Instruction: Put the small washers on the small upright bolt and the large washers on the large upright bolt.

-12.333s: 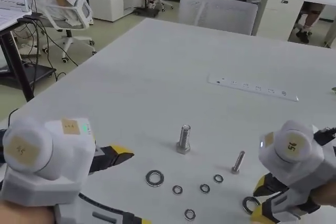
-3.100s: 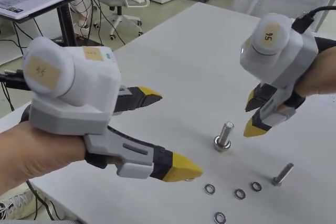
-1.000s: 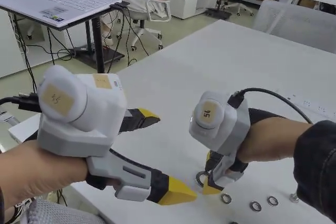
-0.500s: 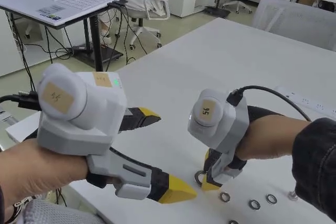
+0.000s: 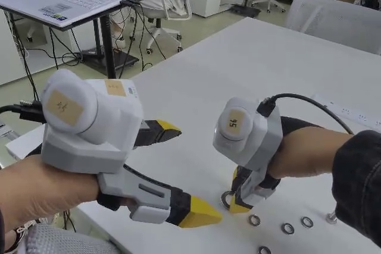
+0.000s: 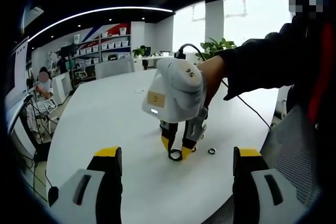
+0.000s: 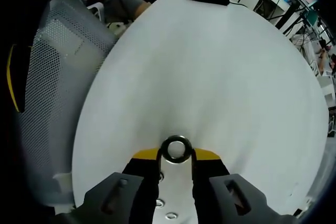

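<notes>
About three seconds back the right claw hangs open above the large bolt. Now it is down at the surface, clenched on a large washer. Over the last second the hold hardly alters, so the pick-up looks made. Twelve seconds back two large washers lie loose. I judge that one has already gone onto its bolt and this is the second, which leaves the carry back to the large bolt and then all the small ones.

The large washer is a plain, dark metal ring with a dull sheen. It stands on edge between the yellow tips of the right claw, pinched across its rim, with its hole facing back along the jaws. In the left gripper view it sits at the very tips, at or just above the surface — I cannot tell whether it has cleared it.

The left claw is released, its jaws wide apart and holding nothing. It hovers to the left of the right claw, above the surface.

Four small washers lie flat just to the right of the right claw's tips, in the same loose group as before — none placed yet. Beyond them, at the sleeve's edge, is what looks like the foot of the small bolt.
</notes>
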A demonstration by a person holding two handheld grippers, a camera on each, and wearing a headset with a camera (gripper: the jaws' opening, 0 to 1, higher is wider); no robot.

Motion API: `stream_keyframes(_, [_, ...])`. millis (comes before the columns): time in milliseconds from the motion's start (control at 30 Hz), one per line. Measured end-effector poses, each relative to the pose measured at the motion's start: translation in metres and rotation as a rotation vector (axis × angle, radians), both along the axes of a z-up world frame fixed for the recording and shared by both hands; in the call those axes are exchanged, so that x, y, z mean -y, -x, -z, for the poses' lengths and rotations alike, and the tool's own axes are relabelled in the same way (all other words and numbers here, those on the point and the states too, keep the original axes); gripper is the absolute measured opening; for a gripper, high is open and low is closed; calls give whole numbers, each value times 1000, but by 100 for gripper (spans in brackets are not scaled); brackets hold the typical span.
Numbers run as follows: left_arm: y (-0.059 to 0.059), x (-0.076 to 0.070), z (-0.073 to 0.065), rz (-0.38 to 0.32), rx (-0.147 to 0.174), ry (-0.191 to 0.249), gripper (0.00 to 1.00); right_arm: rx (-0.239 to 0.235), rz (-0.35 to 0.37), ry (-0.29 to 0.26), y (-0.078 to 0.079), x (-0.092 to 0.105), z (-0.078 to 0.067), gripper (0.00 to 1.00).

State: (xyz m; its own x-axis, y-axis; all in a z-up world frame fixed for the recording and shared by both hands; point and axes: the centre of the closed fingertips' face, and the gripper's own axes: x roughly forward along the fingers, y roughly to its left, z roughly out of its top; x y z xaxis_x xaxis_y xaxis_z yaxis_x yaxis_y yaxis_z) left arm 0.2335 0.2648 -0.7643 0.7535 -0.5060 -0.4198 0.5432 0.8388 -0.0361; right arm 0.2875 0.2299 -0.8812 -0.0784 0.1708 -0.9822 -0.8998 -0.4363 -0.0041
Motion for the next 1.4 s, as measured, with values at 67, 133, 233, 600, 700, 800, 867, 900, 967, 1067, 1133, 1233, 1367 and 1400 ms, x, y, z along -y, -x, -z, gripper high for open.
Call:
stream_keyframes(67, [0, 0, 0, 2, 0, -1, 87, -5, 5, 1, 0, 1, -3, 24])
stream_keyframes(133, [-1, 1, 0, 6, -2, -2, 87, -3, 8, -3, -1, 2, -5, 24])
stream_keyframes(233, [-1, 2, 0, 12, -3, -5, 87, -6, 14, -4, -2, 3, -8, 24])
stream_keyframes(600, [-9, 6, -1, 40, -3, -14, 87, 6, 44, -10, -6, 14, -23, 24])
stream_keyframes(700, [-11, 8, -3, 51, -1, -16, 87, 10, 52, -12, -7, 18, -27, 24])
stream_keyframes(800, [-14, 9, -5, 60, 2, -16, 87, 12, 60, -15, -7, 22, -31, 24])
stream_keyframes(867, [-15, 11, -3, 67, -3, -17, 87, 12, 67, -17, -7, 25, -34, 24])
stream_keyframes(900, [-16, 11, -2, 69, -5, -20, 87, 13, 68, -18, -7, 26, -36, 24])
stream_keyframes(967, [-16, 13, -2, 76, -9, -18, 87, 6, 79, -22, -7, 29, -39, 24])
stream_keyframes(1067, [-18, 15, -1, 84, -11, -16, 87, 11, 89, -23, -9, 35, -43, 24])
stream_keyframes(1133, [-19, 17, 0, 88, -10, -16, 87, 12, 95, -21, -10, 40, -46, 24])
stream_keyframes(1233, [-20, 20, 0, 97, -12, -16, 87, 15, 109, -23, -13, 47, -51, 24])
stream_keyframes(1367, [-22, 23, -1, 109, -12, -18, 87, 25, 125, -26, -18, 55, -57, 24])
stream_keyframes(1400, [-22, 24, -2, 111, -13, -19, 87, 26, 134, -30, -20, 57, -60, 24])
